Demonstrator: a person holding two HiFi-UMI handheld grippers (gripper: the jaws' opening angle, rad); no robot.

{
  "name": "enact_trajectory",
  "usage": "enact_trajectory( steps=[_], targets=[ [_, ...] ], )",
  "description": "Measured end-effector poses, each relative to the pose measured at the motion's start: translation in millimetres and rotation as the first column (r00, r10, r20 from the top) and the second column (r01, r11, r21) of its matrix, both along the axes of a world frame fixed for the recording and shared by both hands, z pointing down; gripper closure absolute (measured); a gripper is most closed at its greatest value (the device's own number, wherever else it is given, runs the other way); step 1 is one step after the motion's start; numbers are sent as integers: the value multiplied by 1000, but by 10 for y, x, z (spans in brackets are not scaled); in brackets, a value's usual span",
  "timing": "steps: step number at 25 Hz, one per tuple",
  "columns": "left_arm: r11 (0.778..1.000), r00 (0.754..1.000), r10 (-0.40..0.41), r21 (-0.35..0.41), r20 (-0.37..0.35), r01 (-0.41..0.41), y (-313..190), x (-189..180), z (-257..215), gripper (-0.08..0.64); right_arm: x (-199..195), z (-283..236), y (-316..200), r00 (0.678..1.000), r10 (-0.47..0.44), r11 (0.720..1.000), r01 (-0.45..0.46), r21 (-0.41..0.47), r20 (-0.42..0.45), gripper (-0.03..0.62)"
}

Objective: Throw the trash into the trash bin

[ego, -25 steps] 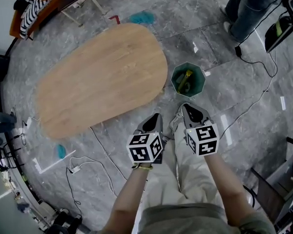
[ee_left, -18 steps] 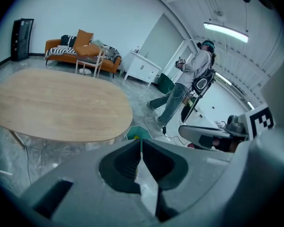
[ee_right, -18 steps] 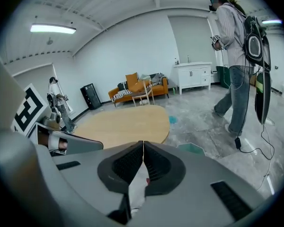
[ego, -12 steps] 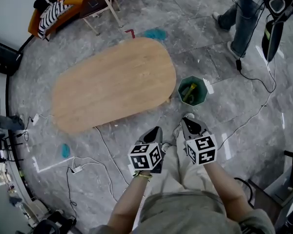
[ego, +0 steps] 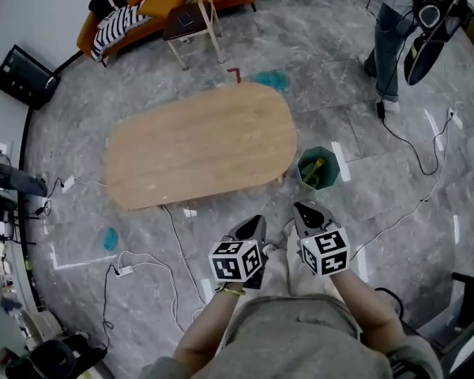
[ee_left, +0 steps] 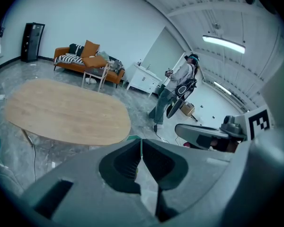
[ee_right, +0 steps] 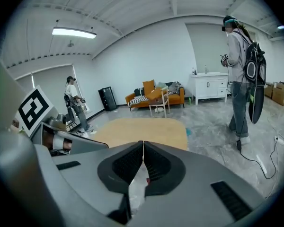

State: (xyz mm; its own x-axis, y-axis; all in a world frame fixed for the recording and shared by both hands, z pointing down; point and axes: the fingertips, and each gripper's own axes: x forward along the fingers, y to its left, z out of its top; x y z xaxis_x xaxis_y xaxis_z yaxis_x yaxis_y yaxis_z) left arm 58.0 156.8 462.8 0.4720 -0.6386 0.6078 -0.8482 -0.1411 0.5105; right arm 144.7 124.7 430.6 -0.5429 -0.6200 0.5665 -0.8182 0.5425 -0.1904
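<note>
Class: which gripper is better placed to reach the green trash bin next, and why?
Probably the right. The right gripper points almost straight at the trash bin just ahead; the left gripper sits farther to its side. Both are shut and empty.

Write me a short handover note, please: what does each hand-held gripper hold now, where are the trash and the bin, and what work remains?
Left hand-held gripper: shut, empty.
Right hand-held gripper: shut, empty.
Trash bin: on the floor by the wooden table, at its right end in the head view; trash lies inside.
Done: the table top looks bare, so the job seems finished.
Left: maybe check the teal patches on the floor; I cannot tell what they are.
</note>
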Motion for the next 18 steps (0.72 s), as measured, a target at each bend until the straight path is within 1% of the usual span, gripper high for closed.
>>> enact_trajectory(
  steps=[9, 18],
  targets=[
    [996, 998, -64, 62, -16, 65, 101, -195, -508, 549, -227, -505, 191, 996, -75, 997, 72, 40, 53, 580],
    [987, 993, -118, 110, -12, 118, 272, -383, -779, 549, -418, -882, 302, 986, -144, 986, 136, 92, 87, 580]
  ],
)
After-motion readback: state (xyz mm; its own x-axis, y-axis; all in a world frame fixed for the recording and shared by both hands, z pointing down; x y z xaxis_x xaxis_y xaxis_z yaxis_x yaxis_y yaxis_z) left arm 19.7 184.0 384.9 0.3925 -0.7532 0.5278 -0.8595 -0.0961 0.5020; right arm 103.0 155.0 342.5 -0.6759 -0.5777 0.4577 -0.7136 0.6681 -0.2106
